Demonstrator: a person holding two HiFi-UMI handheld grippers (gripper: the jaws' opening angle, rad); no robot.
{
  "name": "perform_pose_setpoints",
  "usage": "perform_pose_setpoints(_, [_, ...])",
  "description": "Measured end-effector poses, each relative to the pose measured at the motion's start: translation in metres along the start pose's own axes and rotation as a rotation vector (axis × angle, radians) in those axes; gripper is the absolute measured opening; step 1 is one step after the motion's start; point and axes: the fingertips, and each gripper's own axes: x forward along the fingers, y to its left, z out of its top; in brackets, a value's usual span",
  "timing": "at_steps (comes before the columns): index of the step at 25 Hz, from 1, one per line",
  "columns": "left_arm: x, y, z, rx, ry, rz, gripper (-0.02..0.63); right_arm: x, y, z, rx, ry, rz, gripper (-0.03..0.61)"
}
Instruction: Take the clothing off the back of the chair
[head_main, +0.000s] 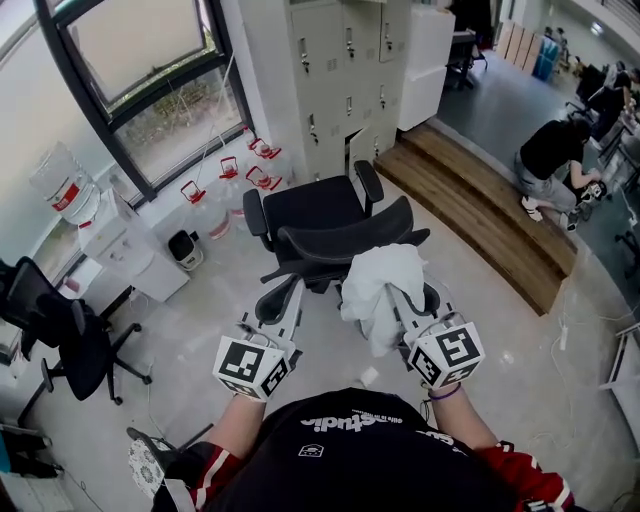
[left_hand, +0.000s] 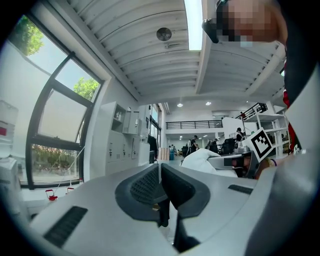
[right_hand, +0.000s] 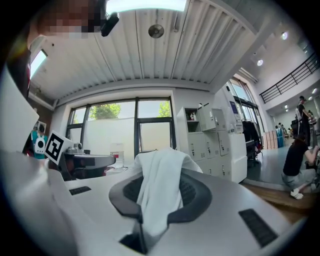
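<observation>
The white clothing (head_main: 376, 287) hangs bunched from my right gripper (head_main: 397, 291), which is shut on it just above and in front of the black office chair (head_main: 318, 213). The cloth's lower end dangles near the chair's curved backrest (head_main: 345, 246); whether it touches I cannot tell. In the right gripper view the clothing (right_hand: 157, 190) drapes over and between the pads. My left gripper (head_main: 295, 287) is held level beside it at the left, shut and empty. The left gripper view shows its pads meeting with nothing between them, and the clothing (left_hand: 202, 161) off to the right.
Grey lockers (head_main: 345, 70) stand behind the chair. A wooden step (head_main: 480, 200) runs along the right, where a person (head_main: 555, 155) crouches. A second black chair (head_main: 70, 340) and a white cabinet (head_main: 130, 255) are at the left. Water jugs (head_main: 228, 190) sit under the window.
</observation>
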Motion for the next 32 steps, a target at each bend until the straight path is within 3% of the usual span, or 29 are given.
perform_pose_setpoints(32, [0.008,0.003,0.001,-0.01,-0.005,-0.006,0.035,0.009,0.0,-0.001,0.001,0.013,-0.007,0.091])
